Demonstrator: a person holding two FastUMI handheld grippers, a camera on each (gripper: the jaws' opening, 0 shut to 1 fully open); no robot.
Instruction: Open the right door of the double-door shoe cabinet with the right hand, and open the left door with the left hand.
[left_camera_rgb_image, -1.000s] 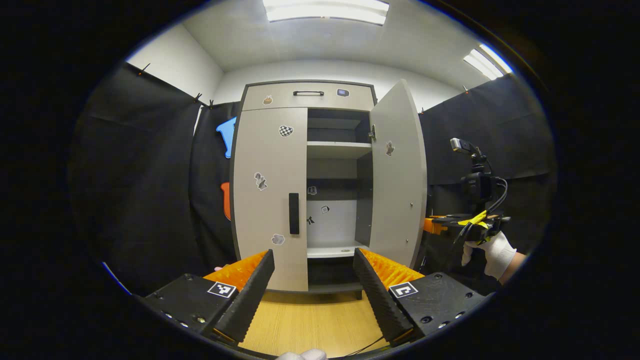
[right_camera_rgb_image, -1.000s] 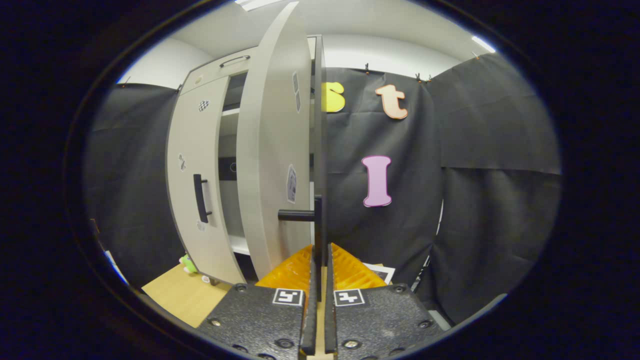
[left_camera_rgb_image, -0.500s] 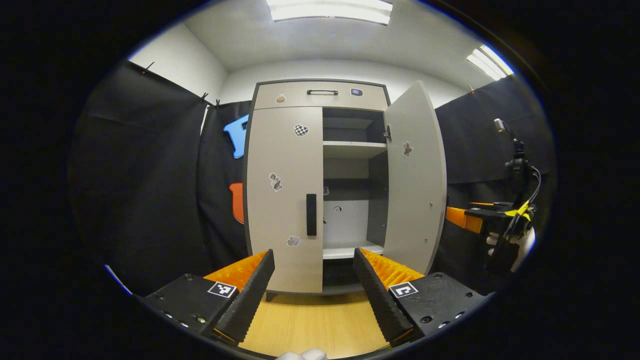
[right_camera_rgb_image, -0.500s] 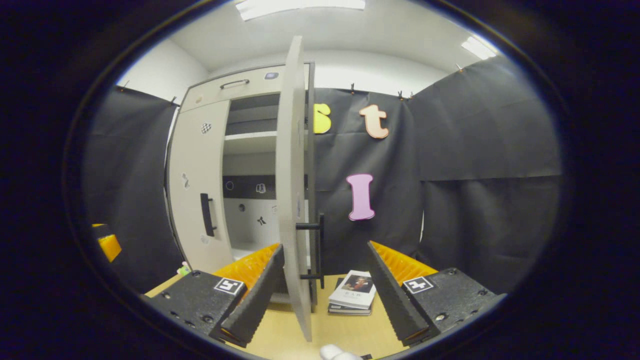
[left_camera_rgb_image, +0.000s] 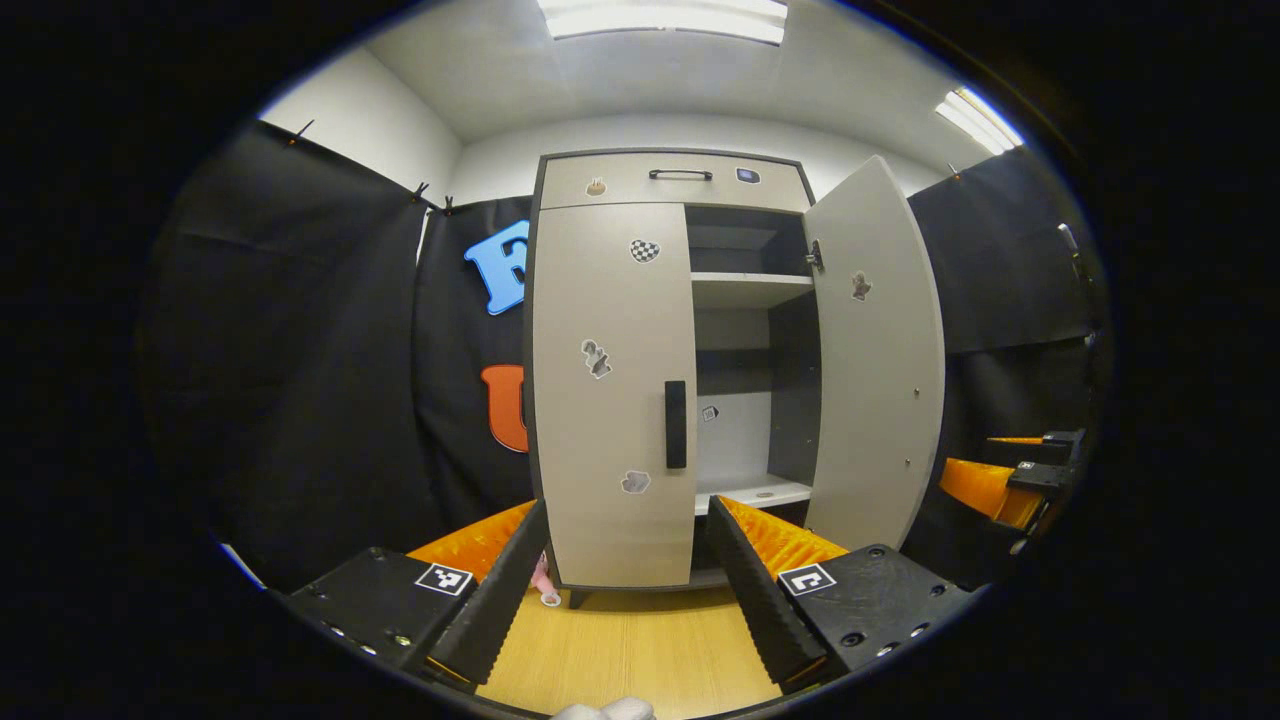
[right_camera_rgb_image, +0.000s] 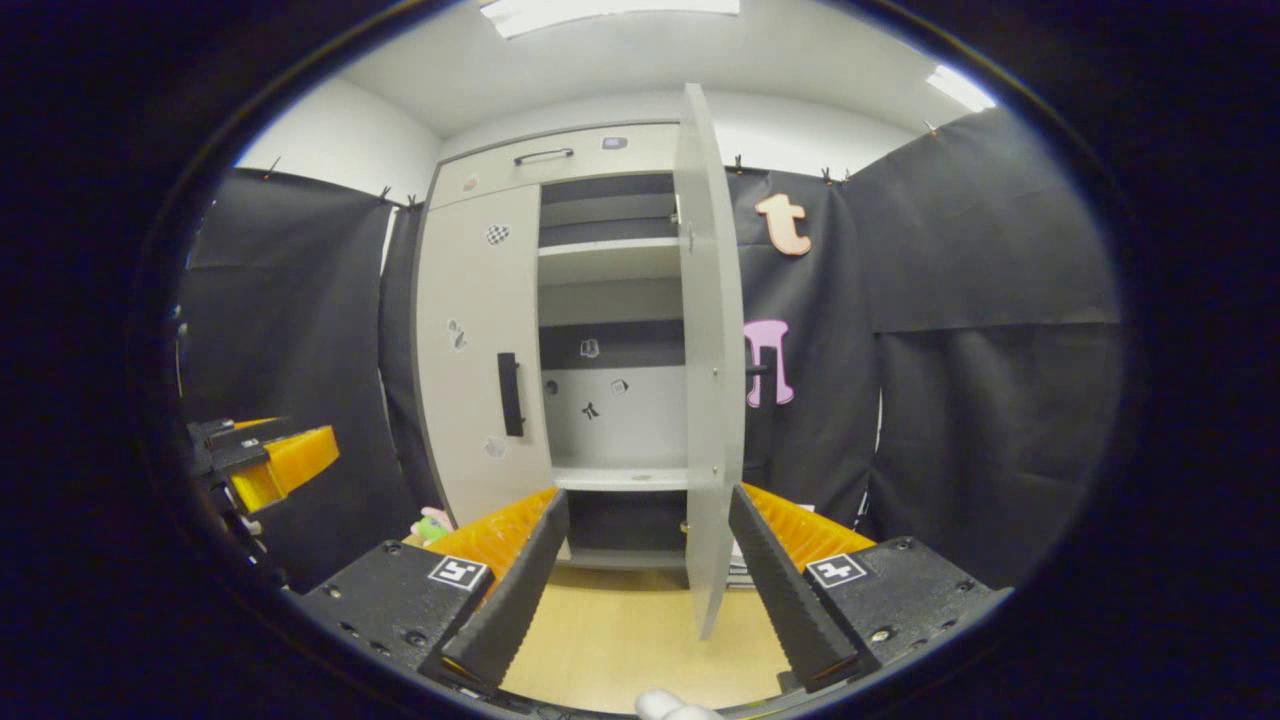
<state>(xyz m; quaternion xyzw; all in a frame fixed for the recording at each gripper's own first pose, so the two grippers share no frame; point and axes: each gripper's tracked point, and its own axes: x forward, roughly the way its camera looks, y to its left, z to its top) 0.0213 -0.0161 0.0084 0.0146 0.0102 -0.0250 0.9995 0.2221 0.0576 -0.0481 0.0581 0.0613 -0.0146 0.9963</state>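
The grey shoe cabinet (left_camera_rgb_image: 672, 188) stands ahead on the wood floor. Its right door (left_camera_rgb_image: 878, 360) hangs swung wide open, showing pale shelves (left_camera_rgb_image: 750, 290) inside. The left door (left_camera_rgb_image: 612, 390) is closed, with a black handle (left_camera_rgb_image: 676, 424) at its inner edge. My left gripper (left_camera_rgb_image: 628, 560) is open and held back from that door, nothing between its fingers. In the right gripper view the open right door (right_camera_rgb_image: 708, 350) shows nearly edge-on, and my right gripper (right_camera_rgb_image: 648, 550) is open and apart from it. The left gripper (right_camera_rgb_image: 275, 462) appears at the left there, and the right gripper (left_camera_rgb_image: 1005, 480) at the far right of the left gripper view.
Black cloth walls flank the cabinet on both sides. A drawer with a dark handle (left_camera_rgb_image: 680, 175) tops the cabinet. A small pink thing (left_camera_rgb_image: 545, 588) lies on the floor by the cabinet's left foot, and a green-pink toy (right_camera_rgb_image: 432, 524) sits near the left door's base.
My right gripper let go of the right door's handle, opened and backed away to the left. The door stayed wide open. My left gripper drifted left, bringing the left door's handle toward centre.
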